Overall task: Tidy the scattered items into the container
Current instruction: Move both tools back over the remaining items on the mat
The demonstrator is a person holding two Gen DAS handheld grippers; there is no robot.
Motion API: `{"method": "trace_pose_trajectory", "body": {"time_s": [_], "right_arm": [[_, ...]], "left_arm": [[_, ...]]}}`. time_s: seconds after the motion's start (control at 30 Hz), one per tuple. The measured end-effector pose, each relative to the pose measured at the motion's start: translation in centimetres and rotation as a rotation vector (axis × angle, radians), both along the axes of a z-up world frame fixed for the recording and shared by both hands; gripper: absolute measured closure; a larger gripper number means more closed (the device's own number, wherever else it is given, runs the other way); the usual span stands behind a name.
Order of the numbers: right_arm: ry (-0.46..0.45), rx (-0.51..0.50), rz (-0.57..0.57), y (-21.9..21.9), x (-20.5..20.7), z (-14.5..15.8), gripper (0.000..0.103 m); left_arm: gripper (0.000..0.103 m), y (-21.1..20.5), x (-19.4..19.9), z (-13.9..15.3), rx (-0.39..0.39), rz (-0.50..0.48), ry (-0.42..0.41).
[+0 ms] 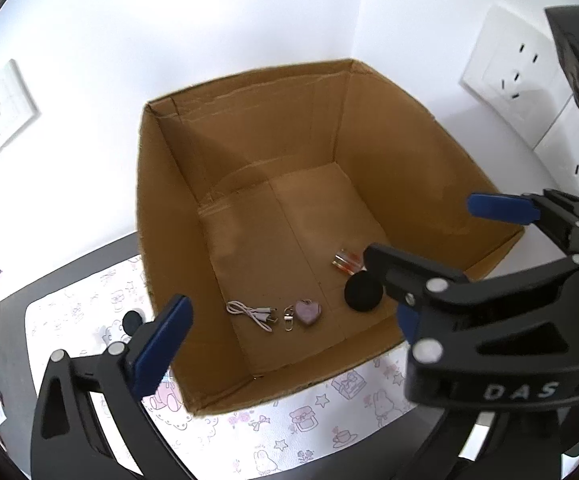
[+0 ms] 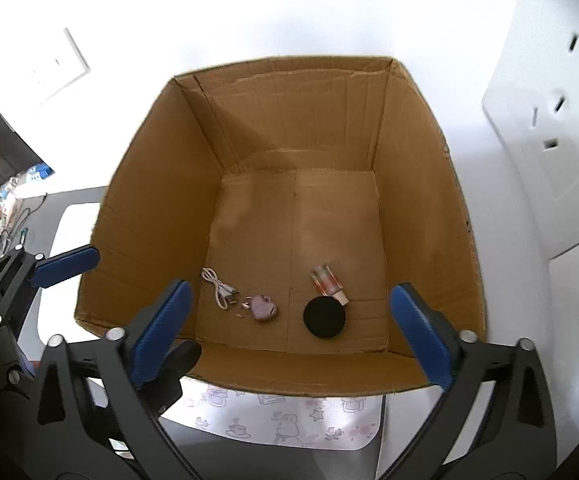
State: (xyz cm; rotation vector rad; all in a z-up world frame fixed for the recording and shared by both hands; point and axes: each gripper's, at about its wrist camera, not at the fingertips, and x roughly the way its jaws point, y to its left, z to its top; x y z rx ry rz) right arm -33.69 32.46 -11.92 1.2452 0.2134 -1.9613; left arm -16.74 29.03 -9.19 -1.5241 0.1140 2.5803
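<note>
Left wrist | right tongs (image 1: 433, 260) hide part of vial (image 1: 345, 262) in box (image 1: 249, 152) | both tongs spread, empty

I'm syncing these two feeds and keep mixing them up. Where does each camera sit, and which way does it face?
Left wrist view: on the left gripper, looking down into the cardboard box; the right gripper crosses at right.
Right wrist view: on the right gripper, above the box's near edge, facing down; the left gripper shows at far left.
Shared: box, white cable, heart keychain, black disc, patterned mat.
</note>
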Motion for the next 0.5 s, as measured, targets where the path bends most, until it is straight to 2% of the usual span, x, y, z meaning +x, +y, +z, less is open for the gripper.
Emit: {"method": "trace_pose_trajectory", "body": {"time_s": [0.23,0.5], "right_arm": [[0.053,-0.02,0.027,-0.3,1.5,1.4,0.0],[0.064,-0.062,0.045,-1.4,2.9,2.4,0.0]], "left_arm": [[0.001,-0.8,1.3,1.4,-0.006,0.044,0.036],[0.001,-3.7,2.8,2.9,-0.002,0.123,0.06]]}}
